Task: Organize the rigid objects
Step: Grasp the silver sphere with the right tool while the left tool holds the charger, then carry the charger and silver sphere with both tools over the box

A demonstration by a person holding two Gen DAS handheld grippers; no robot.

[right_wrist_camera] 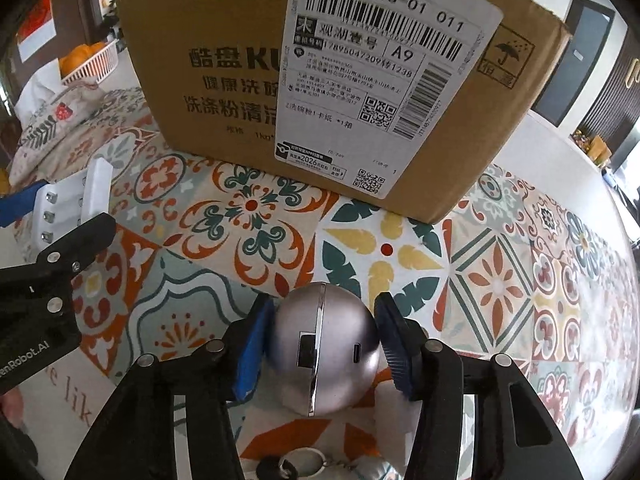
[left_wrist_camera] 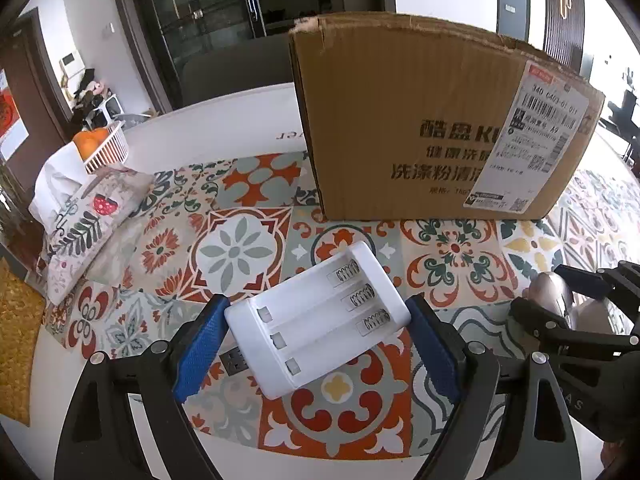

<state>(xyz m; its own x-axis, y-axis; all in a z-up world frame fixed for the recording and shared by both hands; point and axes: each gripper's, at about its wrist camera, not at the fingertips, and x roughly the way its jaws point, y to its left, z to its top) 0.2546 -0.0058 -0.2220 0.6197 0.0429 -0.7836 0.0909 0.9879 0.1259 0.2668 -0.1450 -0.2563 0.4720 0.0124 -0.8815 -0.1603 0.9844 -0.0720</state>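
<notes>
Two grippers work over a patterned mat before a cardboard box. The left gripper clamps a white battery charger between its blue pads, lifted and tilted above the mat. The right gripper has its pads pressed on both sides of a silver ball-shaped gadget near the mat's front edge. At the far left lie a tissue pouch and a basket of oranges.
</notes>
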